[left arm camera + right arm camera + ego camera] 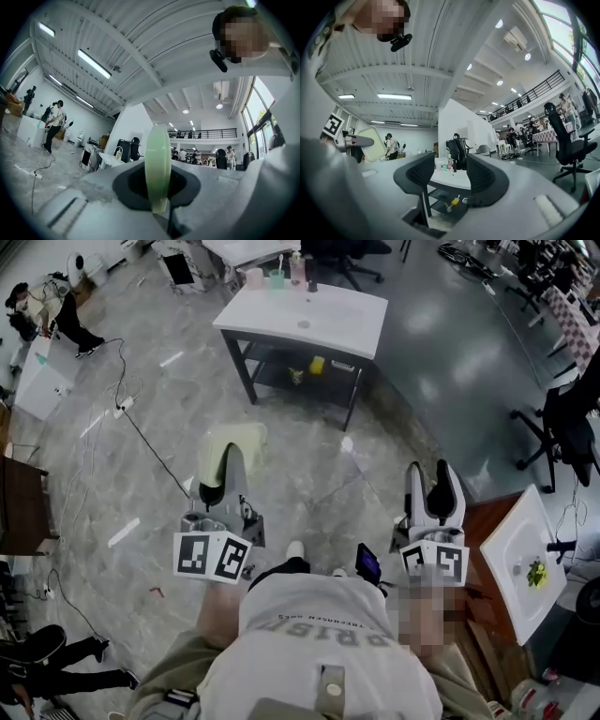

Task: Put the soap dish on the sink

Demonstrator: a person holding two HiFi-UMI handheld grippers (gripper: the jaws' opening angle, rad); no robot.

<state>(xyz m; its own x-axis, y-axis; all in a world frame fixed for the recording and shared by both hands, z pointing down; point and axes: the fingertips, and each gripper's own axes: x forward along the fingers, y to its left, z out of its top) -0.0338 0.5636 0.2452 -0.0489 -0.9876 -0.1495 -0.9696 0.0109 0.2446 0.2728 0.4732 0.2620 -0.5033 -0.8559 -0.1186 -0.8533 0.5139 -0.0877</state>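
- The left gripper [223,474] is closed on the soap dish [242,437]. In the left gripper view its jaws pinch the lower edge of the dish [157,161], which stands upright and edge-on as a thin pale green strip.
- The right gripper [429,476] is open. In the right gripper view its two dark pads [421,174] stand well apart with nothing held between them, and the sink [449,180] shows far off through the gap.
- Both grippers are held out in front of the person's grey shirt [319,624], well short of the sink [352,320], with a stretch of grey marbled floor [309,465] between them and it.
- The soap dish is therefore not on the sink. It is in the air on the near side of it, a little left of the sink's front left corner in the head view.
- The sink is a white top with a shallow basin, set on a dark metal frame.
- Along the sink's back edge stand several small cups and bottles [277,276].
- On the shelf under the sink lies a small yellow thing [317,364], also seen below the white top in the right gripper view.
- Left of the sink a black cable [141,432] runs across the floor.
- Right of the sink stands a black office chair [562,427], and nearer than that chair lies a second white basin [511,554] with something green in it.
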